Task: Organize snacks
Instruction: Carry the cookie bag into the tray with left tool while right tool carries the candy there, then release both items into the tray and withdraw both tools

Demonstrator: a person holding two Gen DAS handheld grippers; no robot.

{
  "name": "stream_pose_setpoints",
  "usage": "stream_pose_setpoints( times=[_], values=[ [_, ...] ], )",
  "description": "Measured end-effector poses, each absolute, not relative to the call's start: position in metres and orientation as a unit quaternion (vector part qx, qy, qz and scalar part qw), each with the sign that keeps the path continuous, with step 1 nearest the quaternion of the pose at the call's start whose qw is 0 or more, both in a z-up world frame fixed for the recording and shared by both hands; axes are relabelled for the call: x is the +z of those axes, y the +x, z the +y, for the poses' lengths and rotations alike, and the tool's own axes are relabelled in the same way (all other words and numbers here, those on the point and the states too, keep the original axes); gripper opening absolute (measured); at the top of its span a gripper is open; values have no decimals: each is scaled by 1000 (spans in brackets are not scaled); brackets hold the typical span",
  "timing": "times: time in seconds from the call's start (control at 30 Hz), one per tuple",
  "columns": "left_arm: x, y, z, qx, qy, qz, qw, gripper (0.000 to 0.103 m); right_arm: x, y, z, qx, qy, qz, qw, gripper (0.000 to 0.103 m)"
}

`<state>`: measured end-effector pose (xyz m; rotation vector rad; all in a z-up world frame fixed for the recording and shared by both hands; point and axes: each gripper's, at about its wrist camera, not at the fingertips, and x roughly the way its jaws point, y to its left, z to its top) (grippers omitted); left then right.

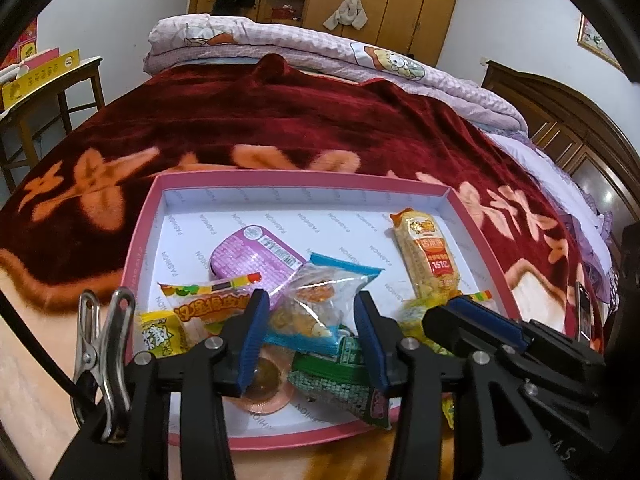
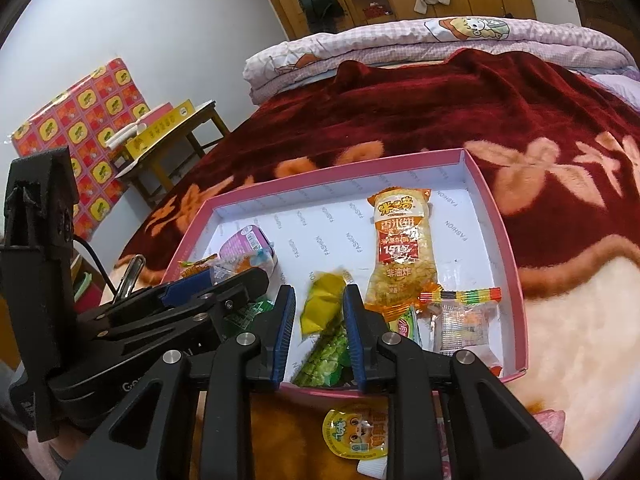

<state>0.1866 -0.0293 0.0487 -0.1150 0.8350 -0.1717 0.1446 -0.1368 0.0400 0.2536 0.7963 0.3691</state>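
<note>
a: fingers first. left gripper [image 1: 312, 320] has its blue-padded fingers [image 1: 252, 332] spread, and a clear snack bag with blue sealed ends [image 1: 320, 300] lies between them; the pads look clear of it on both sides.

b: and the right gripper [image 2: 318, 320]?

a: its blue pads sit either side of a yellow-green crinkled snack packet [image 2: 322, 312], narrow gap. whether they actually pinch it or just flank it, i can't tell.

b: where's all of this lying?

a: inside a shallow pink-rimmed cardboard box lid with a white printed lining [image 1: 304, 178], on the near half of it. around the clear bag: a purple rounded plastic tub with a barcode label [image 1: 250, 254] behind it, an orange wrapper with a striped rainbow edge [image 1: 208, 300] to its left, a small yellow packet [image 1: 160, 334] at the near-left rim, a green patterned pouch [image 1: 340, 384] under the gripper, and a round pinkish-lidded jelly cup [image 1: 264, 384] beside that.

b: right side of the lid?

a: a long orange-and-yellow rice cracker pack [image 2: 400, 248] lying lengthways, and a clear square-ish packet with a rainbow strip [image 2: 464, 320] near the right wall.

b: outside it?

a: a round yellow-lidded cup [image 2: 356, 432] on the bedding just before the near rim. everything rests on a dark red plush blanket with peach flower shapes [image 1: 280, 120], with a folded lilac checked quilt [image 1: 320, 40] at the far end.
</note>
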Motion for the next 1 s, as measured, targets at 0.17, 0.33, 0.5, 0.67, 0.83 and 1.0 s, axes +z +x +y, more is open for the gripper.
stream_pose_setpoints(
  times=[0.17,0.33,0.5,0.67,0.83,1.0],
  values=[
    [53,183,-27,-82,-60,406,908,47,45,141,-138,178,122,378,901,35],
    [60,175,-28,-83,-57,401,910,52,49,134,-142,177,125,374,902,36],
    [67,165,-29,-86,-58,397,912,53,51,127,-144,176,126,374,902,37],
    [72,150,-32,-89,-54,396,912,53,56,116,-148,177,126,371,903,37],
    [72,136,-33,-92,-57,402,909,53,57,106,-152,176,123,373,903,37],
    [73,126,-36,-91,-52,405,908,53,56,96,-156,173,122,375,902,37]
  ],
)
